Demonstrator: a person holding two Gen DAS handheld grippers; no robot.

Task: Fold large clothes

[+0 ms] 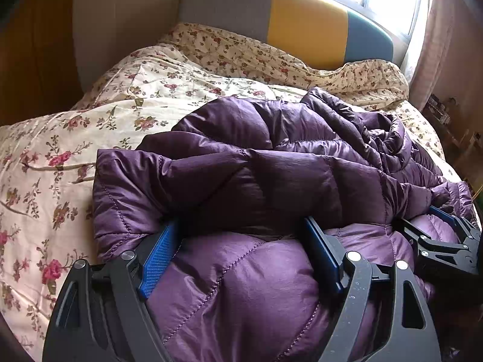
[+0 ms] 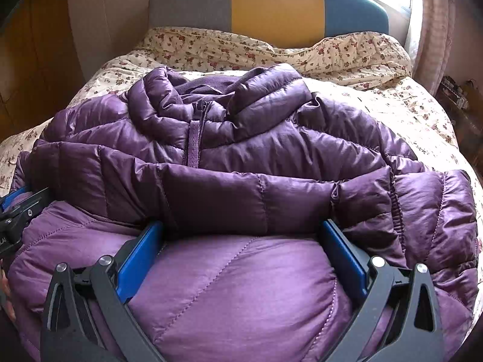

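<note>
Bed with floral quilt [image 1: 126, 96], headboard [image 1: 271, 18] panelled grey, yellow and blue, window behind. Purple quilted down jacket [image 2: 241, 157], lying across the quilt, collar toward the headboard, a sleeve folded crosswise over the body. Left gripper [image 1: 241, 235] and right gripper [image 2: 241, 241], side by side, jaws spread wide astride the jacket's near puffed edge; whether the blue pads [image 2: 139, 259] pinch it cannot be told.

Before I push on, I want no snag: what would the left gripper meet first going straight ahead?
Most likely the folded-over sleeve of the purple jacket; it lies right across the left gripper, whose jaws stand wide over the padding.
</note>
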